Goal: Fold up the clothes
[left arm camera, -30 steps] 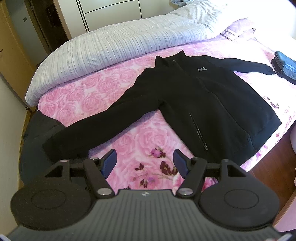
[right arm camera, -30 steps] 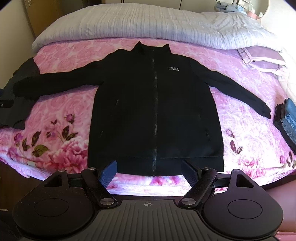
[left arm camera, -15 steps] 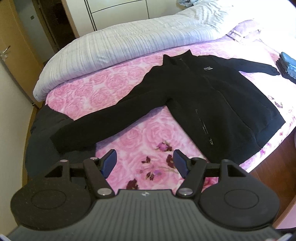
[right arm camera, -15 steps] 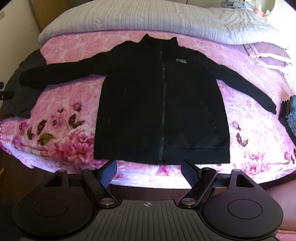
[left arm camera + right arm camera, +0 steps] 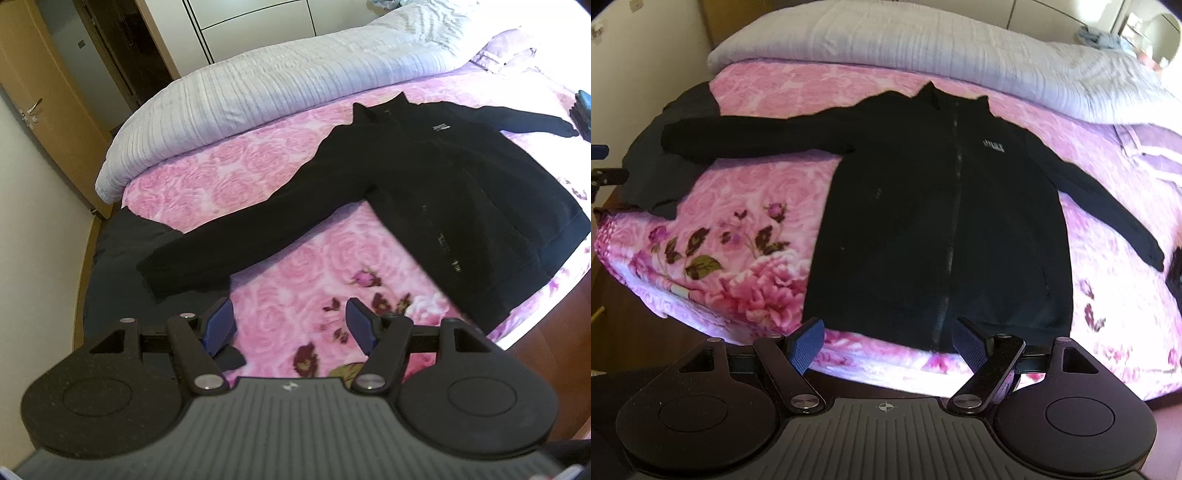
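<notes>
A black zip-up jacket (image 5: 942,221) lies flat on its back on the pink floral bedspread (image 5: 738,192), both sleeves spread out, collar toward the pillows. In the left wrist view the jacket (image 5: 461,192) stretches to the right and its near sleeve cuff (image 5: 177,269) lies just beyond my left gripper (image 5: 291,325), which is open and holds nothing. My right gripper (image 5: 888,341) hovers open above the bed's front edge, just short of the jacket's hem (image 5: 923,332).
A grey-white ribbed duvet (image 5: 277,92) runs along the head of the bed. A dark garment (image 5: 122,258) hangs over the bed's left corner. Folded dark clothes (image 5: 583,110) sit at the far right. A wooden door (image 5: 48,110) stands left; wood floor (image 5: 546,332) lies below the bed.
Both grippers have pulled back and shifted left; the jacket looks smaller and farther right in the left view. The jacket itself has not moved. Both stay open.
</notes>
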Motion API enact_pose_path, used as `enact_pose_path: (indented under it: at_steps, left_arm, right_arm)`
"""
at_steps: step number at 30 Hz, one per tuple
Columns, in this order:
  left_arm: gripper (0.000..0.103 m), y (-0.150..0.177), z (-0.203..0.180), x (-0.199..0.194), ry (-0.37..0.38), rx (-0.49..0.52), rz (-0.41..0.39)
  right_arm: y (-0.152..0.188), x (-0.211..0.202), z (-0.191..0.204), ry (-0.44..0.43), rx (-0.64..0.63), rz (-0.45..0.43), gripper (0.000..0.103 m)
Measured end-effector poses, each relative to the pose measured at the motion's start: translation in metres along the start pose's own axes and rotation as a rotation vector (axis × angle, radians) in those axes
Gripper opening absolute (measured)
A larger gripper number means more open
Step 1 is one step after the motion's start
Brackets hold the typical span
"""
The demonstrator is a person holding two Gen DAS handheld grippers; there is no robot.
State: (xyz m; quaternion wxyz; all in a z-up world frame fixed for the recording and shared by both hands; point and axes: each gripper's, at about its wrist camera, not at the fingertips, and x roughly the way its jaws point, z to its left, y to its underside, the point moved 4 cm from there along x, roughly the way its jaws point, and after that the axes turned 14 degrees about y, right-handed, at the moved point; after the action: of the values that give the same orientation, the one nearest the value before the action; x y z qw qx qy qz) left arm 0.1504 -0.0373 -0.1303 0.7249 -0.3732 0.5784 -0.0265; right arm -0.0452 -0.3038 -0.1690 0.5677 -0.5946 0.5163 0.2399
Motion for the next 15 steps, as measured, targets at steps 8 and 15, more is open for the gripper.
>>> enact_pose_path:
  at_steps: [8,15]
  left_arm:
    - [0.064,-0.007,0.071,0.040,-0.055,0.180,0.054]
    - [0.064,-0.017,0.147,0.111,-0.082,0.461,0.155]
  right_arm:
    - [-0.040,0.012,0.038,-0.009,-0.088,-0.052,0.079]
    - [-0.099,0.047,0.103,0.018,-0.197,-0.064,0.079]
